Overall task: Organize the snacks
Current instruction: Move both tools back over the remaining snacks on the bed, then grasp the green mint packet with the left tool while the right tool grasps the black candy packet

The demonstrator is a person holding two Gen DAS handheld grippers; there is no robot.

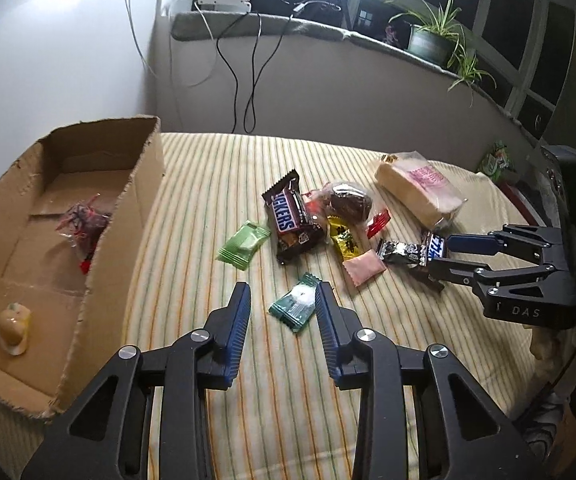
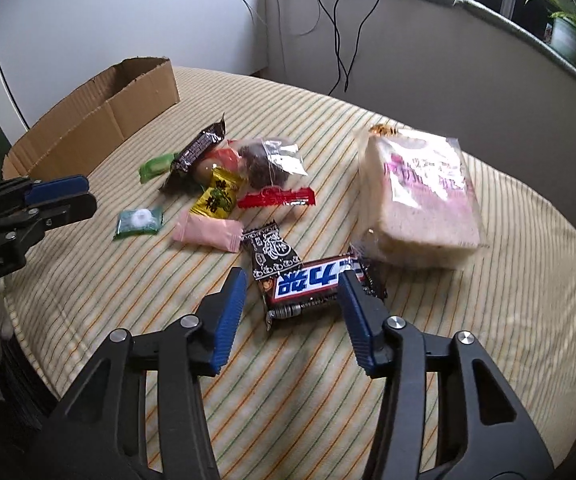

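Two snacks are already laid in the cardboard box [image 1: 100,184]; about ten are left on the striped table [image 1: 248,420]. The left tool [image 1: 284,296] is held unclenched about the dark green candy [image 1: 296,304]. The right tool [image 2: 293,280] is held unclenched about the Snickers bar [image 2: 311,280].

A: What sits nearest the left gripper [image 1: 284,300]?

B: A dark green candy packet [image 1: 296,307], lying flat on the striped cloth [image 1: 387,340] between its blue-padded fingers [image 1: 240,320]; the pads stand apart from it on the left, and the right one is at its edge.

A: And to the left?

B: An open cardboard box [image 1: 128,216]; inside lie a clear wrapper with red bits [image 1: 82,222] at the far end and a pale yellow piece [image 1: 14,326] nearer.

A: Farther off?

B: A Snickers bar [image 1: 288,216], a light green sachet [image 1: 244,245], a pink sachet [image 1: 363,267], a wrapped bread loaf [image 1: 419,192]; the right gripper [image 1: 443,258] reaches in from the right, its jaws around a dark bar there.
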